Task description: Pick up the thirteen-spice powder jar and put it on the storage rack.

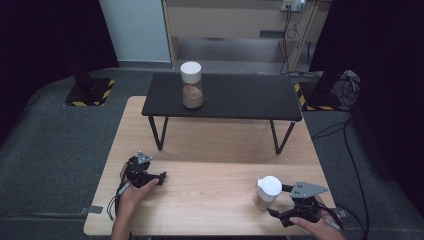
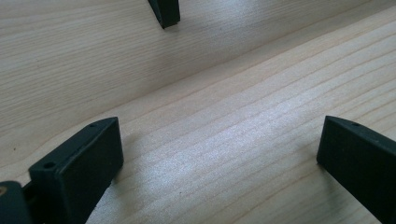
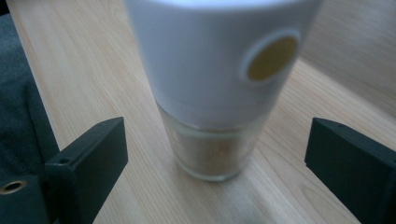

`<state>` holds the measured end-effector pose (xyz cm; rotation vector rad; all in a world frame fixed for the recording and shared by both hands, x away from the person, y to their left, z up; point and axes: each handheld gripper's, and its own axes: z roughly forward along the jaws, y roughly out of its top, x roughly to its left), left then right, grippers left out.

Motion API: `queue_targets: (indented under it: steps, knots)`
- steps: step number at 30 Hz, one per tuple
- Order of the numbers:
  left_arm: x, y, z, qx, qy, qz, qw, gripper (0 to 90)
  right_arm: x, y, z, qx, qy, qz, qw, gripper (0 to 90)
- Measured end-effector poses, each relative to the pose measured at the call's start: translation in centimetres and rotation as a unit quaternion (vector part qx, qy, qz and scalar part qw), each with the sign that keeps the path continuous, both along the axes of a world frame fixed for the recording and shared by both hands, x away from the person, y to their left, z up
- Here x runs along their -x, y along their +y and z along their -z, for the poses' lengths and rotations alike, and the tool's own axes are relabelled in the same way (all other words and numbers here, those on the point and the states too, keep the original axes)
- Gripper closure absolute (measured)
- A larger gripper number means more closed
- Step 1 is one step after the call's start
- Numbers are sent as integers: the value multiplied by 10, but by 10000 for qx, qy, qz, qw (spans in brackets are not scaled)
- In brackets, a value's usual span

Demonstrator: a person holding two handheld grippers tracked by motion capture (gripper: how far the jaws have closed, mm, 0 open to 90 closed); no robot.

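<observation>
In the high view, the right gripper [image 1: 275, 199] sits at the lower right of the frame, its jaws spread on either side of a spice grinder [image 1: 266, 192] with a white cap and a glass base holding brownish powder. The grinder stands upright on the light wooden table [image 1: 215, 195], near its front edge. In the right gripper view the grinder [image 3: 217, 93] fills the upper middle of the frame, a round tan spot showing on its white cap at the upper right; the two black jaws stand at the lower left and lower right with bare wood between each of them and the glass — released, pads not touching the jar.

The left gripper [image 1: 159, 178] lies at the lower left of the high view, low over the table with a hand [image 1: 134, 194] behind it. In the left gripper view its jaws are wide apart with plain wood grain between them — nothing in its grasp — and a black leg [image 2: 165, 11] of the low shelf shows at the top of that frame.

That black low shelf [image 1: 235, 97] stands across the upper middle of the high view, bearing a second, matching grinder [image 1: 192, 85], upright, toward its left half.
</observation>
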<state>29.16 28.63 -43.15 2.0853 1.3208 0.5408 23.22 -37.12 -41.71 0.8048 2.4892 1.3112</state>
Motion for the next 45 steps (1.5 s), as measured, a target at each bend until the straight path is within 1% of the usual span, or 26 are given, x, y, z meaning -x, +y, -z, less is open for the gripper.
queue_targets:
  steps: [5, 7, 12, 15, 22, 26, 29, 33, 36, 45]
  knots:
    - [0, 0, 0, 3, -6, 1, 10000, 0, -7, 7, -3, -70, -34, -72, 9999, 156]
    - [0, 0, 0, 5, -8, 2, 10000, 0, -9, 10, -5, -47, -62, -100, 9999, 182]
    - [0, 0, 0, 6, -12, -2, 10000, 0, -12, 13, -5, -138, -89, -79, 9998, 250]
    - [0, 0, 0, 6, -10, -3, 10000, 0, -12, 14, -6, -127, -126, -34, 9998, 301]
    - [0, 0, 1, 9, -13, -9, 10000, 0, -10, 15, -5, -128, -167, 11, 9998, 306]
    - [0, -1, 1, 19, -25, -24, 10000, 0, -6, 17, -6, -63, -262, 33, 9996, 313]
    - [0, -1, 1, 21, -28, -27, 10000, 0, -5, 17, -6, -74, -276, 74, 9996, 314]
    - [0, -1, 2, 25, -36, -21, 10000, 0, -3, 16, -10, -133, -363, 149, 9991, 314]
    - [0, -1, 2, 26, -41, -20, 10000, 0, -5, 15, -13, -179, -404, 191, 9988, 314]
    - [0, -2, 3, 39, -68, -25, 10000, 0, -20, 17, -21, -98, -397, 261, 9988, 314]
